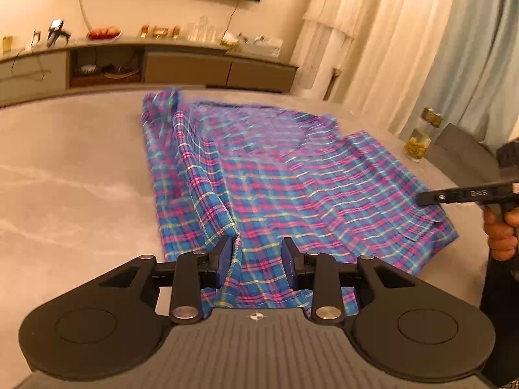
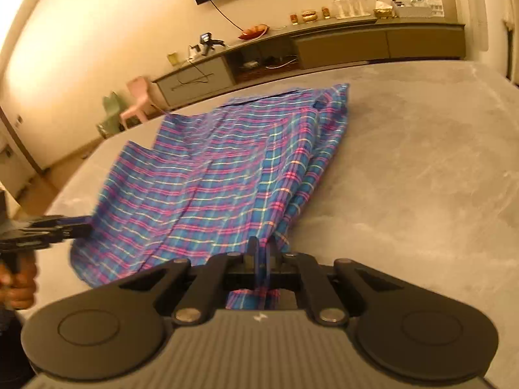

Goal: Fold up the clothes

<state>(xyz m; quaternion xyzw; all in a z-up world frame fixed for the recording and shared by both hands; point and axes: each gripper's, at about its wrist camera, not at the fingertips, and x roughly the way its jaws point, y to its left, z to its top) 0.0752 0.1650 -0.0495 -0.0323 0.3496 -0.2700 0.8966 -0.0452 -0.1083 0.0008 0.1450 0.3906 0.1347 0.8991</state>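
1. Plaid shirt is lying spread on the grey desk.
2. Left gripper fingers are standing apart, hem between them at 6 o'clock.
3. Right gripper fingers are clamping the shirt's near edge.

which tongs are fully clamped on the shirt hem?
The right tongs: their pads meet on the plaid shirt. The left tongs show a gap, with the hem between the pads but not pinched.

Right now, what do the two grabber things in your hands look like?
Both the left gripper and the right gripper are black, with blue pads on the fingers, silver round bolts, two big round discs and a ribbed grey body bearing a small white mark. No cables show.
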